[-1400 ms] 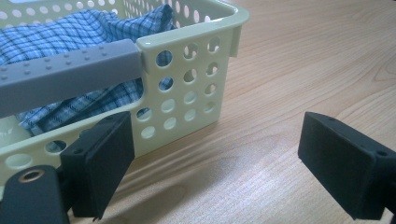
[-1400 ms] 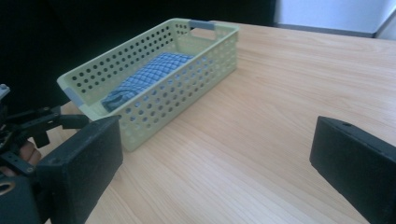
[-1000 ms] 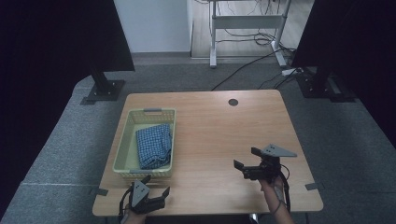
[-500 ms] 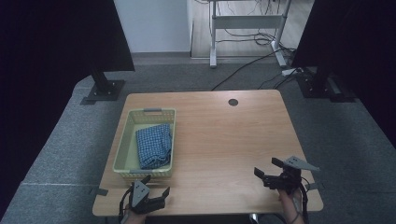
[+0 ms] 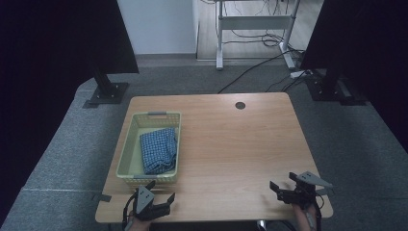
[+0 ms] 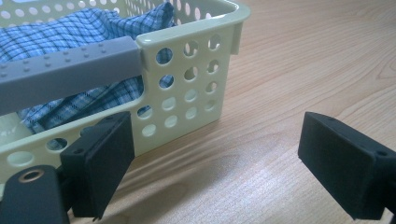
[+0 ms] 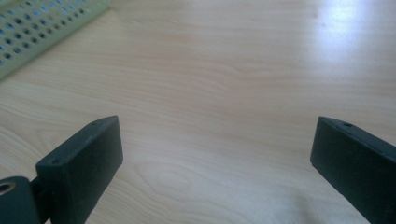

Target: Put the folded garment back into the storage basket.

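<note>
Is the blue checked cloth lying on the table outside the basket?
No, the blue checked cloth lies inside the pale green basket, with bare wooden table beside it.

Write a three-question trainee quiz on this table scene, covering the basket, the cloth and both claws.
1. True or false: the blue checked cloth lies inside the pale green basket.
2. Which claw is nearer the basket: A) the left claw, B) the right claw, or C) both equally near?
3. Fill in: neither claw holds anything, and the jaws of both stand ____.

Key
1. True. The cloth is folded in the basket, as the left gripper view also shows.
2. A. The left claw sits just before the basket's near end; the right claw is at the near right corner of the wooden table.
3. open
</note>
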Demonstrator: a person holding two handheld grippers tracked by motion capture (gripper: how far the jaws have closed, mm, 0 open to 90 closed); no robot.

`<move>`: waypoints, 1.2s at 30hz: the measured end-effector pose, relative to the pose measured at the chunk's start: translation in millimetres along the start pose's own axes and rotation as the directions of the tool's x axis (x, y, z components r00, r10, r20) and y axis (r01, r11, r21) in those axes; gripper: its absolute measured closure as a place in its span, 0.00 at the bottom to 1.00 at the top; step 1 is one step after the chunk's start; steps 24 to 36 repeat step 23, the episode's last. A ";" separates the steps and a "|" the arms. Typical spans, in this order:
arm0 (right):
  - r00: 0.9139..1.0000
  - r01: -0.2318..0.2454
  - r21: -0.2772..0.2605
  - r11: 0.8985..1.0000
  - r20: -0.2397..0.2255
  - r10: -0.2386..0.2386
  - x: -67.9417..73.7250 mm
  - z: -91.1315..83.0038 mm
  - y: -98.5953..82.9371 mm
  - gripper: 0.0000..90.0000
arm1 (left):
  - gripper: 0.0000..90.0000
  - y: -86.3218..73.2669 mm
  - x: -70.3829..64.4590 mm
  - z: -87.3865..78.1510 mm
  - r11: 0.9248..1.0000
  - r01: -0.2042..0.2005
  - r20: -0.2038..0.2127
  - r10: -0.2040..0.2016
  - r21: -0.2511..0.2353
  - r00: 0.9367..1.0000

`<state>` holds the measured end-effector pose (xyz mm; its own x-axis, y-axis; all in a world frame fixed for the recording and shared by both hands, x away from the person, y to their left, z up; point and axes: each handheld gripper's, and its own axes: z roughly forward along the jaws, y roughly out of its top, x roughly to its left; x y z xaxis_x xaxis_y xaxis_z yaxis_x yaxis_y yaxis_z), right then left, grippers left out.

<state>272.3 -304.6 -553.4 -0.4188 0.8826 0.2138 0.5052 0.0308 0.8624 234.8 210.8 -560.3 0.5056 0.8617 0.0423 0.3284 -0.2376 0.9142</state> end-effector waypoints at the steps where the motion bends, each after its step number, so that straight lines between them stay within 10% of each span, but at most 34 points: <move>1: 1.000 -0.004 0.007 1.000 0.004 0.004 -1.6 1.5 -2.6 0.02 | 0.12 0.0 0.0 0.0 1.000 0.000 0.001 0.000 0.000 1.000; 36: 0.999 -0.014 0.046 0.999 0.043 0.012 -4.5 10.2 0.6 0.01 | 0.12 0.6 -2.0 1.5 1.000 -0.015 0.006 0.015 0.007 1.000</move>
